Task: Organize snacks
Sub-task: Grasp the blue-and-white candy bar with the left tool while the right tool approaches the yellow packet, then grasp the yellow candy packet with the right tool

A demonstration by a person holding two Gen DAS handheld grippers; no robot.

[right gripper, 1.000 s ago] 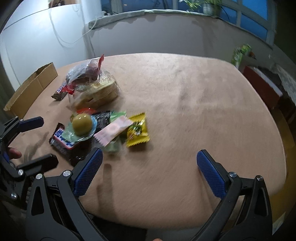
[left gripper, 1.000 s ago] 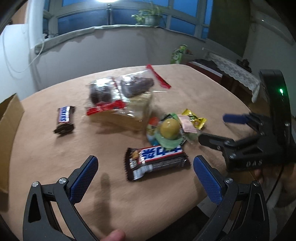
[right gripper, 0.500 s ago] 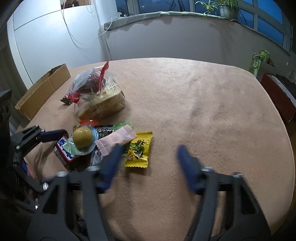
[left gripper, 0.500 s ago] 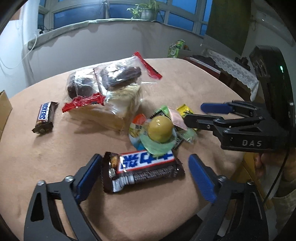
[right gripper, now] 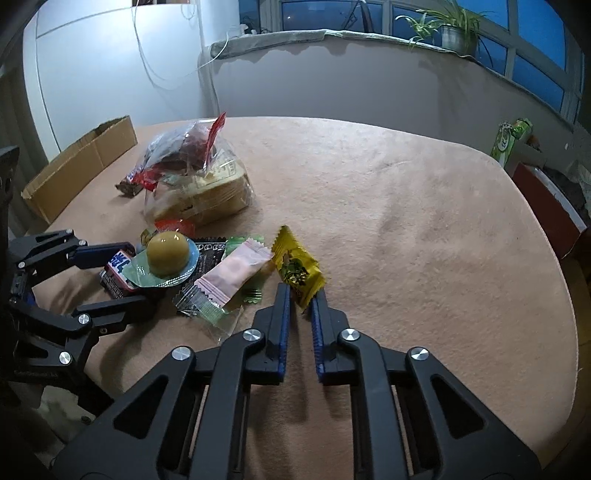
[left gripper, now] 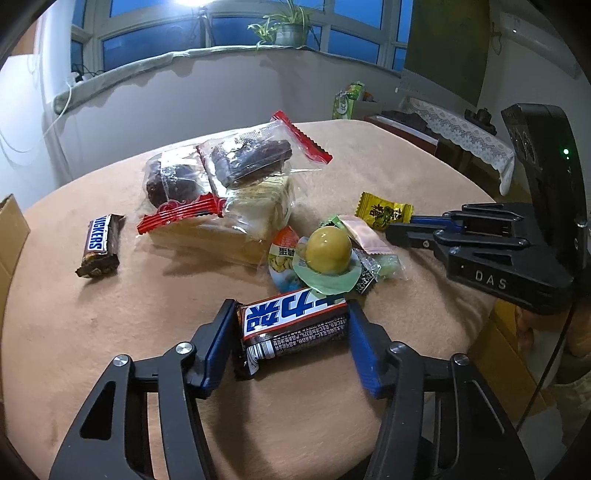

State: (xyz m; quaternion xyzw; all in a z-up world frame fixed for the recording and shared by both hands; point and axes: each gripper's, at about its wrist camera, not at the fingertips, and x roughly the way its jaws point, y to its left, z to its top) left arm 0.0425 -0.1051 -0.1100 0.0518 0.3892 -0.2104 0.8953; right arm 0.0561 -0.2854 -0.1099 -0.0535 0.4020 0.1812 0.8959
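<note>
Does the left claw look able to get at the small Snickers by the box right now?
Probably not yet: the left claw is closing around the big bar, though the Snickers lies unobstructed.

Tabletop (right gripper: pixel 424 229): covered in tan cloth, rounded edge
Potted plant (left gripper: pixel 286 26): on the windowsill, leaves trailing
Windows (right gripper: pixel 535 40): dark blue outside
Side table (left gripper: pixel 458 129): white lace cloth, right of the tabletop
Green carton (right gripper: pixel 511 142): upright, beyond the tabletop edge

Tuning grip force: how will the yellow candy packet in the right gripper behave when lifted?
Likely floppy: the right gripper pinches the yellow candy packet only by its lower edge, the rest standing free above. Probably very light, being small and thin. The glossy wrapper may slip.
</note>
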